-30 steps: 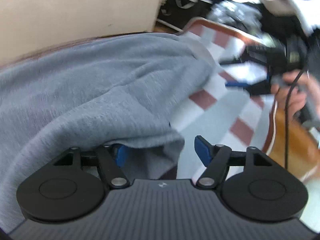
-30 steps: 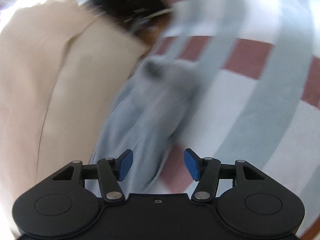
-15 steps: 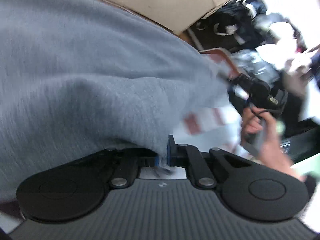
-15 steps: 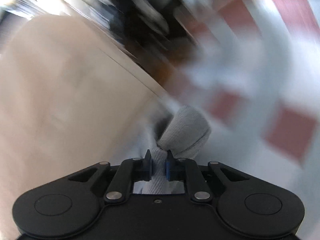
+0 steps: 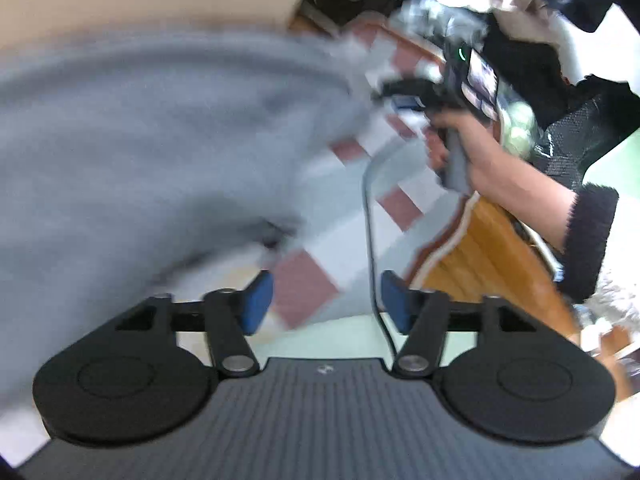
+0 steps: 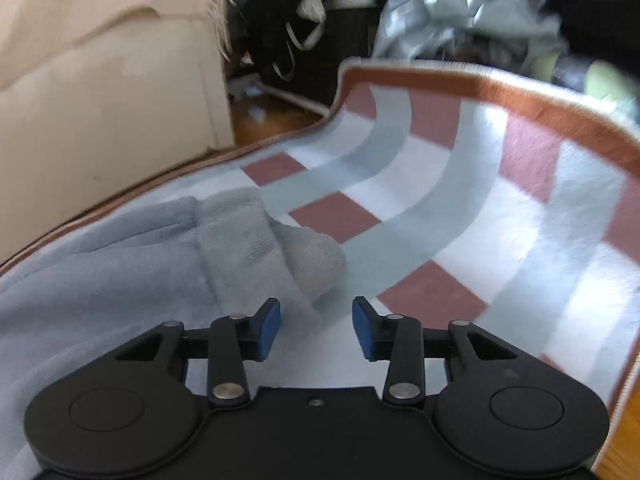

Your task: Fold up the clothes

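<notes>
Your grey sweatshirt (image 6: 120, 264) is lying on the checked rug (image 6: 460, 208), just beside the beige sofa (image 6: 100, 100). Both your tongs are opening with nothing pinched: the left gripper (image 5: 326, 300) over bare rug, the right gripper (image 6: 316, 328) right at the cuff (image 6: 316, 260).

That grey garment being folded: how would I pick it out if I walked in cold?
Find the checked rug with the orange-brown border, spread beside the tall beige furniture. The grey garment lies on the rug's edge nearest that furniture, a ribbed cuff poking out. It is plain, soft pale grey, unlike the dark jumbled pile beyond the rug.
</notes>
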